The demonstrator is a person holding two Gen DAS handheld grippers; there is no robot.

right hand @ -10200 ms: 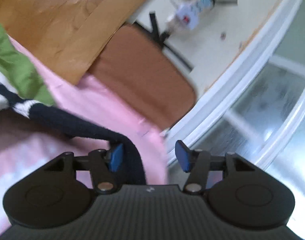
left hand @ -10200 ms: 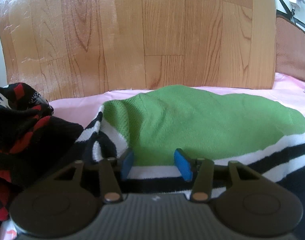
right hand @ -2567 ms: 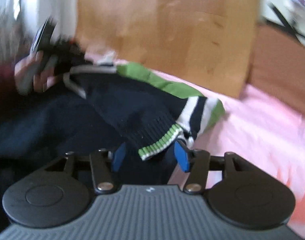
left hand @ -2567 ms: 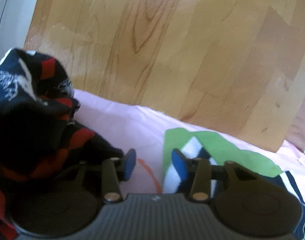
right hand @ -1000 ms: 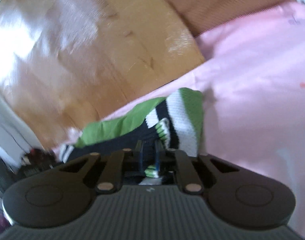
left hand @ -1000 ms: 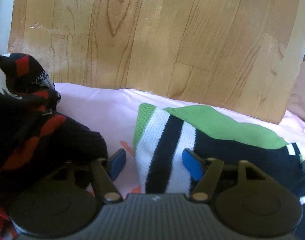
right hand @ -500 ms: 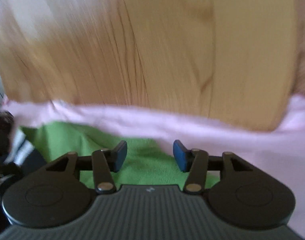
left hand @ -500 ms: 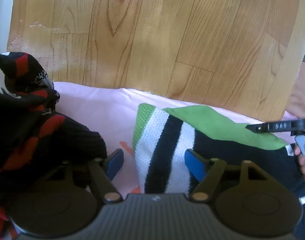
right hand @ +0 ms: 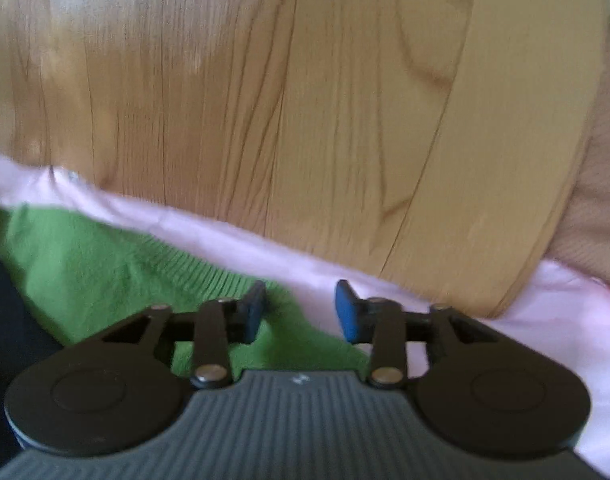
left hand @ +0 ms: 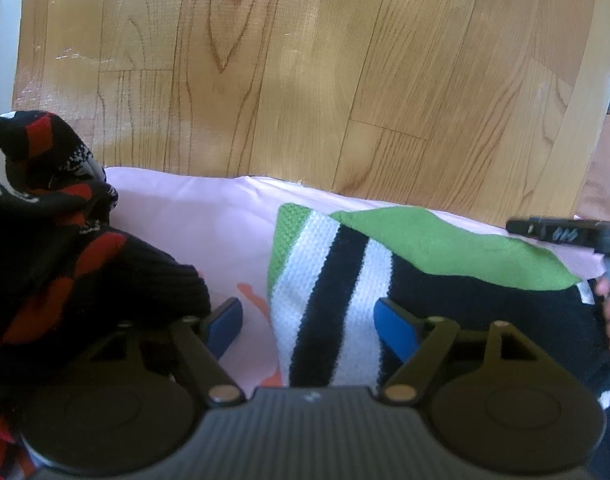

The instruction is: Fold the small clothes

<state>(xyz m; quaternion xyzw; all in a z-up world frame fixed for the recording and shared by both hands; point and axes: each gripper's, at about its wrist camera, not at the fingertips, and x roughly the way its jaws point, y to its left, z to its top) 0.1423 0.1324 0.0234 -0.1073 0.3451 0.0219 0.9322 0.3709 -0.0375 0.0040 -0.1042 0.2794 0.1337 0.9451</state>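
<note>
A small knit sweater in green, white and black (left hand: 345, 280) lies folded on a pink sheet (left hand: 193, 216). My left gripper (left hand: 308, 322) is open, its blue pads either side of the sweater's striped left end. My right gripper (right hand: 301, 312) is open over the sweater's green ribbed edge (right hand: 117, 268), at its far right corner. The right gripper's body (left hand: 565, 232) and the hand holding it show at the right edge of the left wrist view.
A crumpled black, red and white knit garment (left hand: 45, 240) lies at the left, against the left gripper's left finger. A wood-pattern panel (left hand: 305, 72) stands behind the sheet. A brown cushion (right hand: 601, 184) sits at the far right.
My right gripper let go of the sweater cuff, opened, and swung to the green edge. My left gripper opened slightly wider over the striped end.
</note>
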